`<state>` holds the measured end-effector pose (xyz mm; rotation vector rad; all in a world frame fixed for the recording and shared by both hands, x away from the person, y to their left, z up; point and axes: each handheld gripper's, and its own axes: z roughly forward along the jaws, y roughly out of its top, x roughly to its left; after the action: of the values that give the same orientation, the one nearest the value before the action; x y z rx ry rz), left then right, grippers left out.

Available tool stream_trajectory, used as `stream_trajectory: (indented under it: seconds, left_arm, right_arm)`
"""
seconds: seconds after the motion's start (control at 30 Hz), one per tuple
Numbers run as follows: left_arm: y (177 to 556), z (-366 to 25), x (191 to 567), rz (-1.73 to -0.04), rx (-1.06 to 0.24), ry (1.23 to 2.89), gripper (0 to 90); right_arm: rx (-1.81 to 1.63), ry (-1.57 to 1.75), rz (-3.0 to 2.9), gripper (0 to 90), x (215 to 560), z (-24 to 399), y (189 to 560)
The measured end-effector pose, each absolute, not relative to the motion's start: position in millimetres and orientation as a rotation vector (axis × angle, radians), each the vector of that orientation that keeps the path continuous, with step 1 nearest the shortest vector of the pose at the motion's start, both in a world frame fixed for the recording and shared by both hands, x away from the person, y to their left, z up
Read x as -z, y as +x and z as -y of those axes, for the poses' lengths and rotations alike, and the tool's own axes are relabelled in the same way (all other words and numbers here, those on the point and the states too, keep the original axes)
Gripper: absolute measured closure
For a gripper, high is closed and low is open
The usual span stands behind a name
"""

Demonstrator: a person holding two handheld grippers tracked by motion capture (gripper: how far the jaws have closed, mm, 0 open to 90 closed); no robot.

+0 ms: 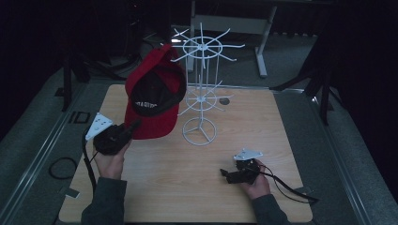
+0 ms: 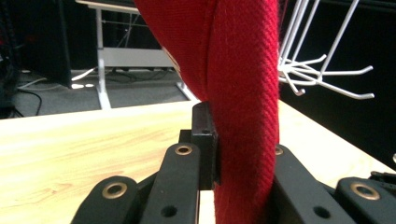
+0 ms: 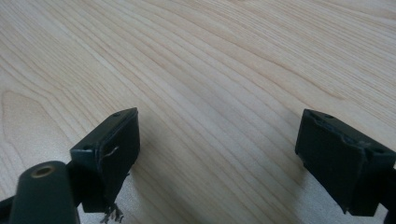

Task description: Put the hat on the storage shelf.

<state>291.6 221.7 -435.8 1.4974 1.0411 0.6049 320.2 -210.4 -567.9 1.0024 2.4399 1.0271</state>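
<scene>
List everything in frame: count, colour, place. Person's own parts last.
red fabric baseball cap: 1, red with dark lining, held up over the table's left half, beside the rack, brim clamped.
white wire hook rack: 1, white, round base standing on the table at centre back.
light wooden table: 1, pale wood grain, under everything.
grey metal desk frame: 1, grey, on the floor behind the table.
left hand-held gripper: 1, black, shut on the cap's brim, at the table's left.
right hand-held gripper: 1, black, jaws open with nothing between them, low over the table at right front.
</scene>
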Motion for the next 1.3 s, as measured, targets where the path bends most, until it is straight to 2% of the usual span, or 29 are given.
stream_trajectory:
  seconds: [0.27, 0.57, 0.9, 1.13, 1.3]
  left_arm:
    - [294.8, -208.8, 444.3, -1.024, -0.579, 1.541, 81.8]
    - [294.9, -212.7, 448.6, -1.054, -0.544, 1.523, 60.3]
    - [297.9, -217.1, 460.9, -1.128, -0.5, 1.518, 46.6]
    - [296.5, -220.5, 471.1, -1.164, -0.513, 1.511, 39.3]
    - [297.9, -221.7, 476.5, -1.18, -0.504, 1.531, 39.4]
  right_arm:
    - [-1.025, 1.003, -2.441, 13.6, 567.9, 210.5, 320.1]
    - [-1.027, 1.001, -2.44, 13.6, 567.9, 210.4, 320.2]
    - [-1.027, 1.002, -2.441, 13.6, 568.0, 210.4, 320.2]
    - [-1.027, 1.001, -2.44, 13.6, 567.9, 210.5, 320.2]
    - [-1.027, 1.001, -2.44, 13.6, 568.0, 210.4, 320.2]
